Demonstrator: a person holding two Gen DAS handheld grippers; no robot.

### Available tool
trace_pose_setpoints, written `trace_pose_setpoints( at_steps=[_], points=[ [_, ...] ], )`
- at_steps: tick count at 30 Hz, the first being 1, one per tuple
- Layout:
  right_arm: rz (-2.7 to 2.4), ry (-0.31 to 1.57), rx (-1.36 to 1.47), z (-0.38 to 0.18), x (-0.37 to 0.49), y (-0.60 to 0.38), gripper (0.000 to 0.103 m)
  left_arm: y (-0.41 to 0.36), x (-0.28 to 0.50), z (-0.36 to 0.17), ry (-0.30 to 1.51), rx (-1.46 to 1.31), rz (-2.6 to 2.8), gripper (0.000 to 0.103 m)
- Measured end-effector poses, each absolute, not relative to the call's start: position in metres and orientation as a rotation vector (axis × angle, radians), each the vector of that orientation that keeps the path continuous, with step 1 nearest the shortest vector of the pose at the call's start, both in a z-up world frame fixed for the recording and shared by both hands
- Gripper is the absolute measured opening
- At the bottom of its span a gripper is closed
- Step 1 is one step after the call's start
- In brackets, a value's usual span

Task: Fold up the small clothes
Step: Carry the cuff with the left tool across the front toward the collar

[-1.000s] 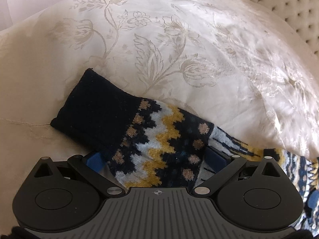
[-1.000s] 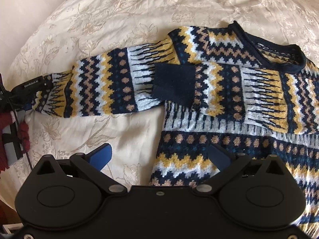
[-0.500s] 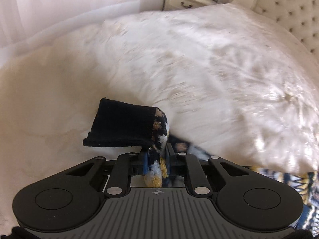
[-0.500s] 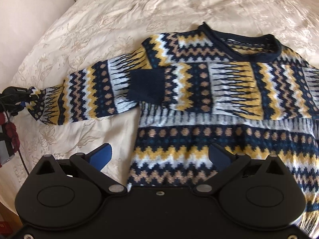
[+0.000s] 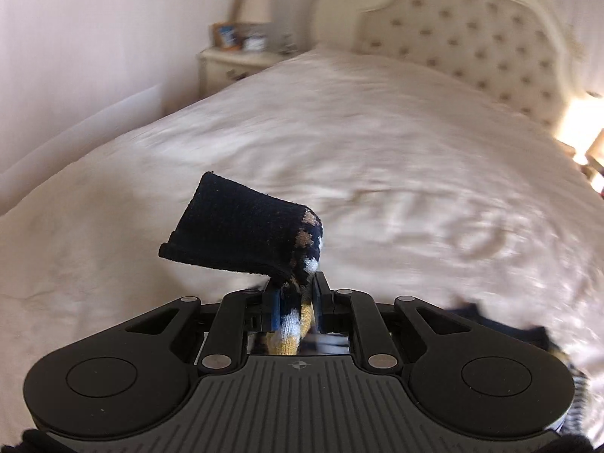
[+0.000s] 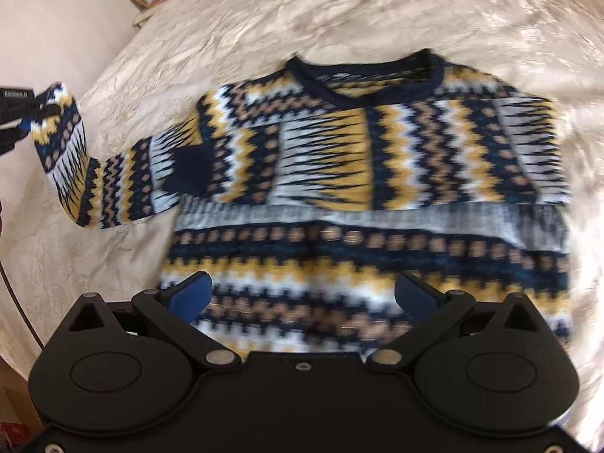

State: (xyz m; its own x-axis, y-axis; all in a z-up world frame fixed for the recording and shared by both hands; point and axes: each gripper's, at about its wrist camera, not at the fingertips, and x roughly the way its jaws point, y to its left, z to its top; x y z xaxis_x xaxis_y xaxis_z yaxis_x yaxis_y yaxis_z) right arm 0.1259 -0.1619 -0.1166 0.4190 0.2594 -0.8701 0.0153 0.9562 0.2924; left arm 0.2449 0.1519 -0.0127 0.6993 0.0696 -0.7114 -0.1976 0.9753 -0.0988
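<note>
Pinching the sleeve (image 5: 294,302) near its dark cuff (image 5: 241,230), the left gripper (image 5: 295,300) holds it above the bed (image 5: 377,158). Right gripper (image 6: 302,298) hovers with fingers apart over the sweater (image 6: 358,173). Sleeve-folding step; next, I think, lay it across the chest.

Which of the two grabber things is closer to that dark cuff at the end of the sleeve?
Left. The left gripper pinches the sleeve just behind the navy cuff; the right gripper hovers open above the sweater's hem.

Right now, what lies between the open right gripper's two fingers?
In the right wrist view, the sweater's lower hem lies between the right gripper's fingers.
</note>
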Motion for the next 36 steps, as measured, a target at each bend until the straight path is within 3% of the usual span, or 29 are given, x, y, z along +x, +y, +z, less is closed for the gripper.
trace_pose_setpoints(
  at_steps=[7,16,28,33,36],
  points=[
    [0.134,1.112,0.301,-0.116,0.115,-0.239,0.103,0.021,0.24,-0.014,0.79,-0.153,-0.01,0.016],
    [0.09,1.085,0.343,-0.115,0.106,-0.295,0.103,-0.109,0.252,-0.071,0.908,0.014,-0.204,0.016],
    [0.142,1.133,0.35,-0.144,0.101,-0.31,0.103,-0.166,0.256,-0.139,1.112,0.083,-0.253,0.017],
    [0.143,1.171,0.344,-0.16,0.098,-0.317,0.103,-0.184,0.255,-0.17,1.251,0.147,-0.3,0.024],
    [0.142,1.191,0.356,-0.169,0.096,-0.321,0.103,-0.192,0.251,-0.181,1.245,0.198,-0.286,0.025]
  ],
)
